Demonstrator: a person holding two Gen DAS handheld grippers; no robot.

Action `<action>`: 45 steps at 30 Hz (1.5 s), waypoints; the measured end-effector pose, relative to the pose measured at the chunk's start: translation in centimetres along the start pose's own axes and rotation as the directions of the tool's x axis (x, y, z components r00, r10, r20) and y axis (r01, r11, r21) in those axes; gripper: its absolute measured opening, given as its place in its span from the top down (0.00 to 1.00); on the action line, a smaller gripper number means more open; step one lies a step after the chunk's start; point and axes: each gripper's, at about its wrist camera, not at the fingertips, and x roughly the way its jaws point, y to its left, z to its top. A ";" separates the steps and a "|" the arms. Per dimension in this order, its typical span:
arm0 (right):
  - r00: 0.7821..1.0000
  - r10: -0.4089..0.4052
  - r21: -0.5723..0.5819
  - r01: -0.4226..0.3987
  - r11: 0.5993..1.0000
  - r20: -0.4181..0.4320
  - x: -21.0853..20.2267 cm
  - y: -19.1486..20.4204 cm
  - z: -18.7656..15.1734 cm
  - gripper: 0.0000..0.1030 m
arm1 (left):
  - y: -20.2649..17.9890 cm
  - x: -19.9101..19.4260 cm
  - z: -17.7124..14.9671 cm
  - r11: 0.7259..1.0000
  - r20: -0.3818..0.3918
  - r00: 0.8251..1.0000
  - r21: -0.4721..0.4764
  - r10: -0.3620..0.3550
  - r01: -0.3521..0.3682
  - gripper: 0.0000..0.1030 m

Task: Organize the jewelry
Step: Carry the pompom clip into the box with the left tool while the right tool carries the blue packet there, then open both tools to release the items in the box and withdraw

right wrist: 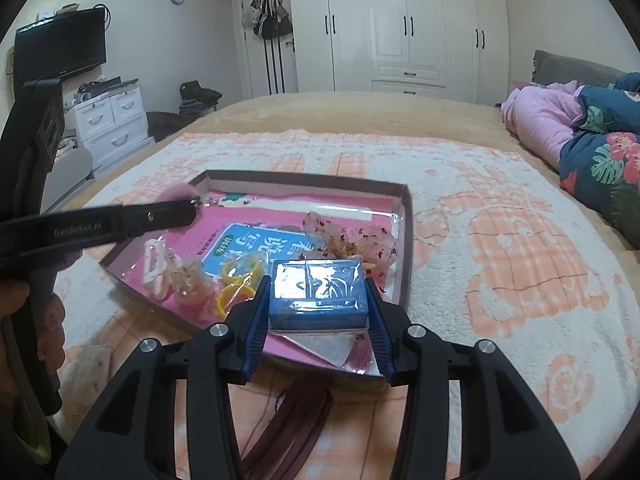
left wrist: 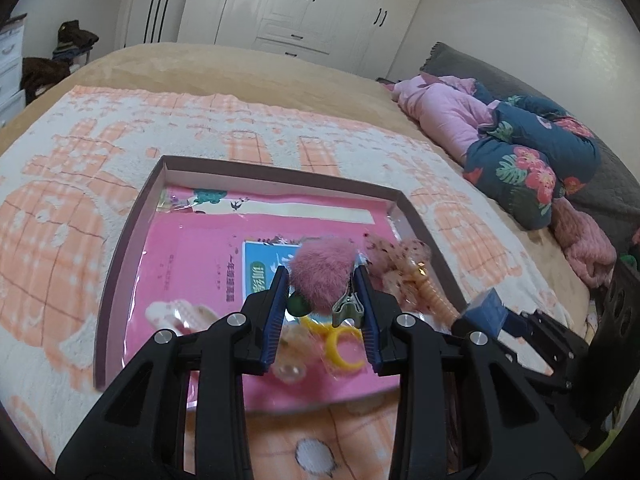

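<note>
Pink pompom clip (left wrist: 322, 276) seemingly pinched within left gripper (left wrist: 321, 276).

**Soft indoor light, strong fisheye curve**

Both views are evenly lit and fairly bright, with faint shadows. White glare streaks the glossy wardrobe doors (right wrist: 404, 24) and the blue box's (right wrist: 318, 292) plastic wrap. Edges bend sharply into dark corners. Nearby objects look slightly blurred.
</note>
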 end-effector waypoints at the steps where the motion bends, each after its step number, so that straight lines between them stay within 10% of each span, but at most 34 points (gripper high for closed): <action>1: 1.000 0.003 -0.002 -0.003 1.000 -0.010 0.6 0.1 0.0 0.59 | 0.2 0.4 0.2 1.000 -0.005 1.000 -0.007 0.003 -0.003 0.76; 33: 0.990 0.078 -0.057 -0.085 0.995 -0.114 4.6 3.9 -0.4 0.57 | 3.6 2.9 0.7 0.997 -0.024 0.999 -0.075 0.031 -0.033 0.65; 45: 0.998 0.056 -0.058 -0.057 0.997 -0.032 0.7 4.0 -1.0 0.36 | 2.5 0.3 0.5 0.997 0.017 1.000 -0.070 0.017 -0.016 0.51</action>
